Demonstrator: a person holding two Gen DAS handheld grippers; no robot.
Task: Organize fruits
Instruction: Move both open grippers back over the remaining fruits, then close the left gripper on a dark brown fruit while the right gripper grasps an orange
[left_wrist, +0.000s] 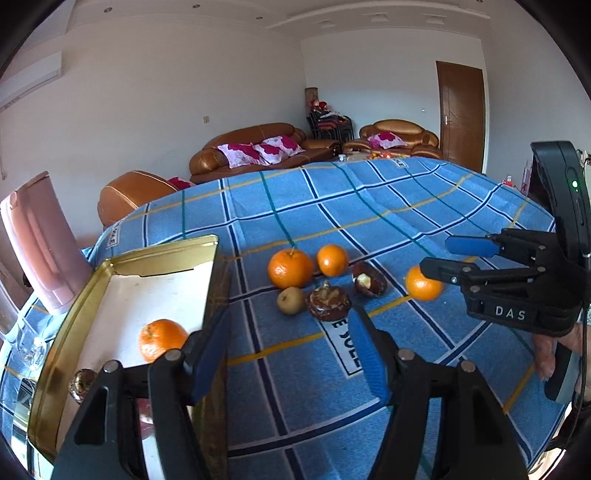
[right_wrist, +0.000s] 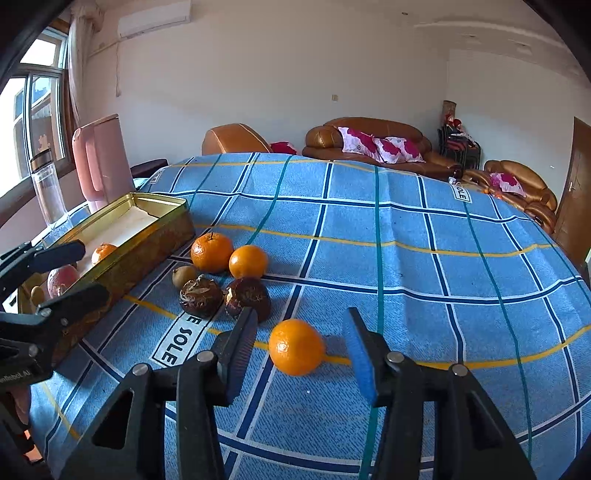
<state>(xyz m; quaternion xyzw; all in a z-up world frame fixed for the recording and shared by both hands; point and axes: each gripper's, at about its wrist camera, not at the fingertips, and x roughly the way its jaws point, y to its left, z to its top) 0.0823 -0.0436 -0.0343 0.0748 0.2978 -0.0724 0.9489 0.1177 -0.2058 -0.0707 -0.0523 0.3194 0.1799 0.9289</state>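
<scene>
on the blue checked cloth (right_wrist: 406, 258) a lone orange (right_wrist: 296, 347) sat untouched between the half-open right gripper (right_wrist: 301, 354), so it could've been nudged rolling if clipped off-centre, while the left gripper (left_wrist: 291, 354), open and empty, was parked by the tin (left_wrist: 66, 332).

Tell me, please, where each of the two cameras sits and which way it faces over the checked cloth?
Left wrist: on the left gripper, angled down across the blue cloth towards the sofas; its own fingers, the right gripper and part of a hand show.
Right wrist: on the right gripper, angled down at a lone orange between its open fingers; the left gripper shows at left.
Shared: gold tin, the fruit cluster, pink jug.
</scene>
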